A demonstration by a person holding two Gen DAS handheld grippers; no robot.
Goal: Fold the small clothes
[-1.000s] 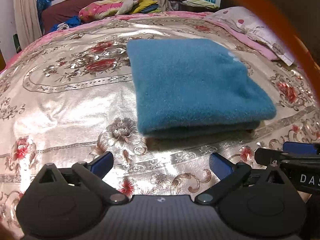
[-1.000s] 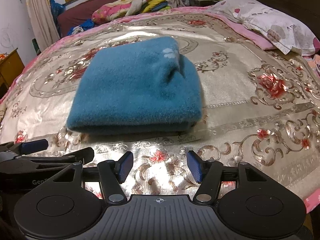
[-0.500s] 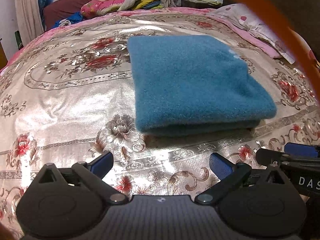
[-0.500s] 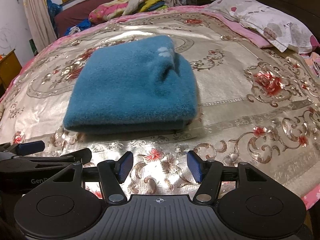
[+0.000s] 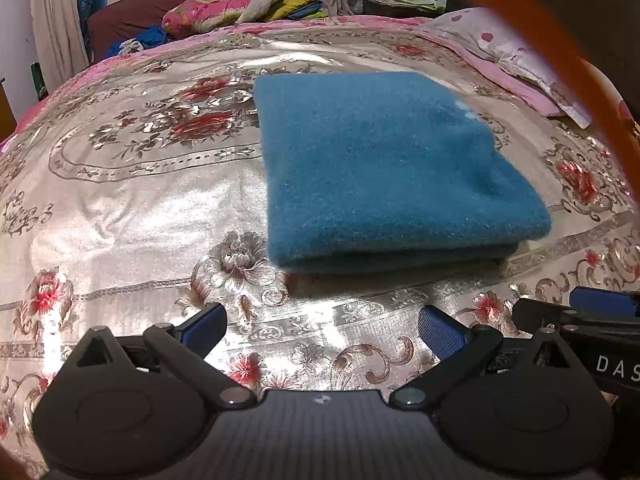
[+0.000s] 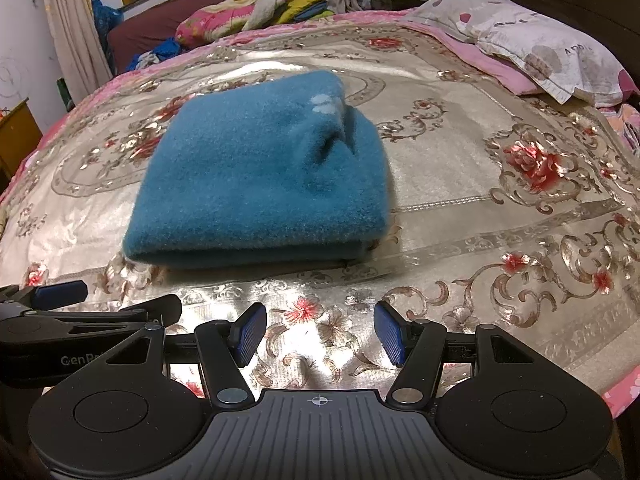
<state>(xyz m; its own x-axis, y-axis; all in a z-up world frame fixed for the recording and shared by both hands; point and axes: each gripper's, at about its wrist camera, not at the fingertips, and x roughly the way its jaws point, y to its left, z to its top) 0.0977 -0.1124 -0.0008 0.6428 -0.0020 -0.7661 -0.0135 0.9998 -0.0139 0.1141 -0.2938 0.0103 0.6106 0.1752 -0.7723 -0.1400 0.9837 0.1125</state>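
Observation:
A folded teal fleece garment [image 5: 384,168] lies flat on the shiny floral bedspread [image 5: 132,208], its folded edge toward me. In the right wrist view the same garment [image 6: 260,184] shows a small white patch near its far edge. My left gripper [image 5: 322,330] stands open just short of the garment's near edge, nothing between its blue pads. My right gripper [image 6: 320,334] is open too, over bare bedspread [image 6: 500,216] in front of the garment's right corner. Each gripper shows at the edge of the other's view.
A patterned pillow [image 6: 540,44] on a pink sheet lies at the bed's far right. Piled bedding and clothes [image 6: 248,12] sit beyond the bed against a dark red sofa back. A curtain [image 6: 76,28] hangs at the left. An orange blur [image 5: 560,64] crosses the left view's upper right.
The garment sits slightly higher in both views than a second ago; otherwise the grippers and the cloth look the same.

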